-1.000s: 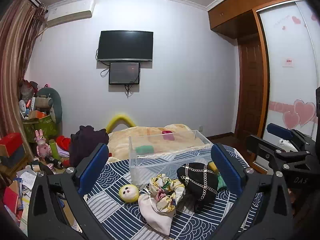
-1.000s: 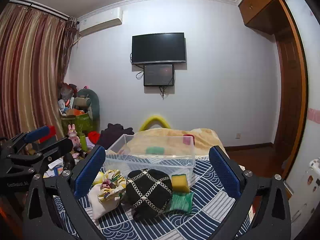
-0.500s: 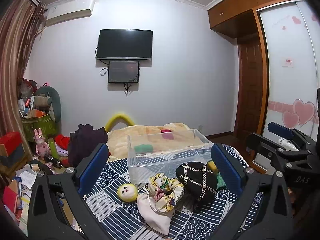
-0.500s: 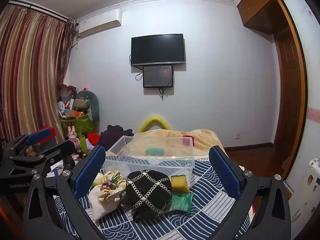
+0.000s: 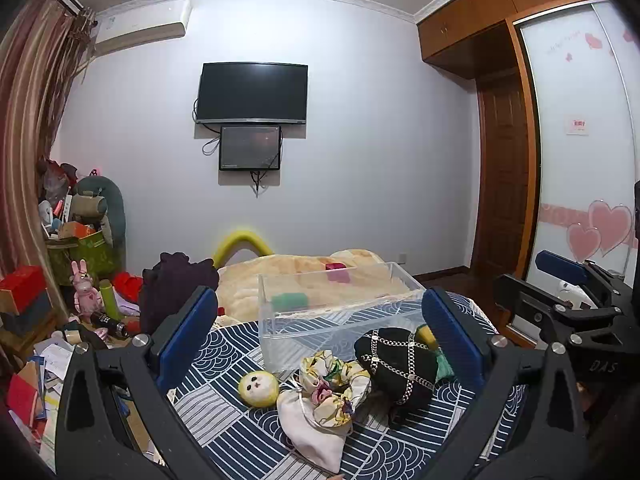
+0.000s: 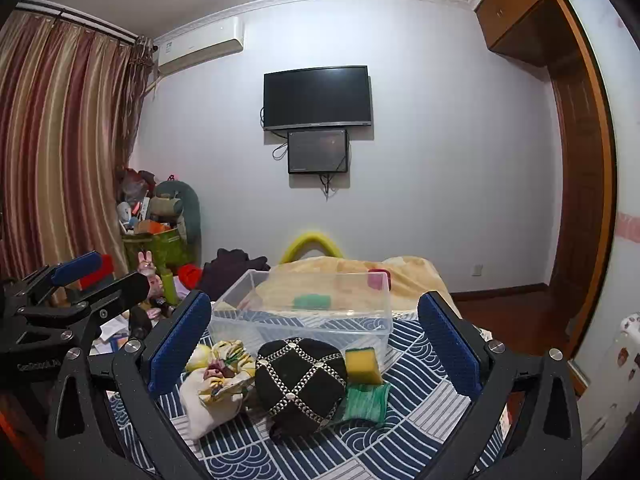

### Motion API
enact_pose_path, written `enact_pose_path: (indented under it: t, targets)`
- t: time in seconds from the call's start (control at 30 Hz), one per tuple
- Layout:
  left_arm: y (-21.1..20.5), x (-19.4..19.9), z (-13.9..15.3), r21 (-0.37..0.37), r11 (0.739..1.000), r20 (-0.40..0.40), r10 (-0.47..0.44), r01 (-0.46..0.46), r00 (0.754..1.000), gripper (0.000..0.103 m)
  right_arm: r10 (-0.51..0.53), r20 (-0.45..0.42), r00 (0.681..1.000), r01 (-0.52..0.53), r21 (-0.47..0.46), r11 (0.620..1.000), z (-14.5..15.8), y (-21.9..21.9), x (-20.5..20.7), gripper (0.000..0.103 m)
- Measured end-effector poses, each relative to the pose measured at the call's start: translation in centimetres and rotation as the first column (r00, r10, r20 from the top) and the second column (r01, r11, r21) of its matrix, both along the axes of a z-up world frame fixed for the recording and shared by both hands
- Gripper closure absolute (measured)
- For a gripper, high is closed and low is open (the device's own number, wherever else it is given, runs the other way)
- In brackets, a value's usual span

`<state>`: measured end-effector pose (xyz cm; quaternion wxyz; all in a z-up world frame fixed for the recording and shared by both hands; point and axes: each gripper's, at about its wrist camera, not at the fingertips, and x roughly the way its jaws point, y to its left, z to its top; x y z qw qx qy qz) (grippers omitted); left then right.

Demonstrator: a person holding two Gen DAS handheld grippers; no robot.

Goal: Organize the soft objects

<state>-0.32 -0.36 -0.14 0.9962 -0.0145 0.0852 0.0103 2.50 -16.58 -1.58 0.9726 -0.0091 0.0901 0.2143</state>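
Over the last second I've barely shifted, so nothing is sorted yet: my left gripper and right gripper hang wide apart and empty above the black hat, floral pouch and sponge lying before the clear bin.

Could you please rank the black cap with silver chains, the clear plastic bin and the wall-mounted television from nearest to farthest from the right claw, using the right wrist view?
1. Black cap with silver chains: on the bed, between the fingers.
2. Clear plastic bin: just behind it.
3. Wall-mounted television: far wall.
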Motion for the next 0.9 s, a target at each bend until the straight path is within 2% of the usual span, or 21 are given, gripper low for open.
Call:
enact_pose_path:
  t: [0.9]
  targets:
    - [-0.25,-0.06,-0.12,0.004,1.000,0.001,-0.002,0.002,1.000,0.000,0.002,-0.004,1.000,-0.002,0.010,1.000,-0.11,-0.06,-0.04,0.000]
